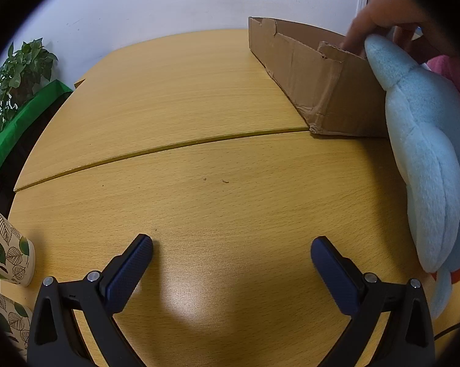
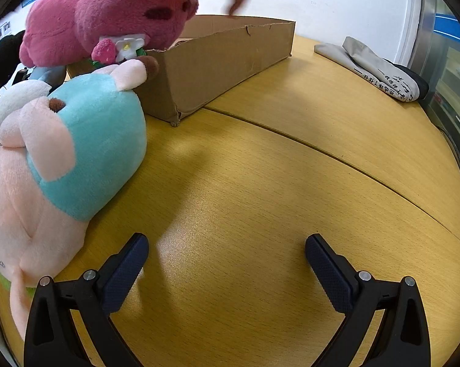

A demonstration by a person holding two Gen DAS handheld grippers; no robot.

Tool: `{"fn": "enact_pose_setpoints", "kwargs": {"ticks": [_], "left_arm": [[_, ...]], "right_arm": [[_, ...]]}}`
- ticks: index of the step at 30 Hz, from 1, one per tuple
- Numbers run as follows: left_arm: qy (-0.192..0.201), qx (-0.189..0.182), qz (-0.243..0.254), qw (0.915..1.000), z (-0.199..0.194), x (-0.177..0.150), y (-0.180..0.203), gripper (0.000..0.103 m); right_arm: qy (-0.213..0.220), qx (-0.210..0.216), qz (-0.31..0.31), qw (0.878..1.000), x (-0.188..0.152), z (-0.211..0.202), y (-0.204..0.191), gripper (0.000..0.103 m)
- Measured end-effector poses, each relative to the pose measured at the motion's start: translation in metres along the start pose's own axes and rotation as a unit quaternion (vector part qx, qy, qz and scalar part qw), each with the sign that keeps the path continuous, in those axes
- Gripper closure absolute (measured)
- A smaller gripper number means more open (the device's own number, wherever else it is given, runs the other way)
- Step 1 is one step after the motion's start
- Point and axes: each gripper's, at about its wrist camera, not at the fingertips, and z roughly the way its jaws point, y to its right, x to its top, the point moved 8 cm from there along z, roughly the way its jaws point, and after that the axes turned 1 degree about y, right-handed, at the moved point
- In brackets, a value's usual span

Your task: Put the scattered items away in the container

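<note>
Wood-grain worktop [image 1: 199, 220], pale yellow, crossed by a curved seam; left wrist view, left to right: leaf-printed paper cup [image 1: 8, 247] at the left edge, a second one [image 1: 9, 318] just below it; potted plant [image 1: 19, 73] and green sheet [image 1: 22, 122] beyond the far-left edge; left gripper [image 1: 231, 260] over bare wood, its blue pads spread wide with nothing between them; cardboard box [image 1: 306, 70], open-topped, toward the far right corner; a bare hand [image 1: 379, 21] at the box rim; pale blue plush toy [image 1: 425, 153] upright against the near wall of the box, at the right edge.

Right wrist view, left to right: pink-and-teal plush toy [image 2: 61, 159] lying at the left edge; dark pink plush toy [image 2: 107, 18] above it, over the near-left corner of the box [image 2: 223, 61]; right gripper [image 2: 226, 258] over bare wood, likewise spread wide and holding nothing; folded grey cloth [image 2: 379, 67] with printed characters near the far right edge.
</note>
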Motion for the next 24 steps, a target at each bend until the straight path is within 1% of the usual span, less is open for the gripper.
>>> {"fn": "enact_pose_setpoints", "kwargs": {"ticks": [8,10,12,24], "left_arm": [[0.000,0.000,0.000,1.0000,-0.010,-0.003,0.006,0.000],[0.000,0.000,0.000,1.0000,0.006,-0.014,0.005,0.000],[0.000,0.000,0.000,1.0000,0.015,-0.019,-0.003,0.000],[0.000,0.000,0.000,1.0000,0.020,-0.025,-0.007,0.000]], "right_arm": [[0.000,0.000,0.000,1.000,0.000,0.000,0.000,0.000],[0.000,0.000,0.000,1.000,0.000,0.000,0.000,0.000],[0.000,0.000,0.000,1.000,0.000,0.000,0.000,0.000],[0.000,0.000,0.000,1.000,0.000,0.001,0.000,0.000]]}}
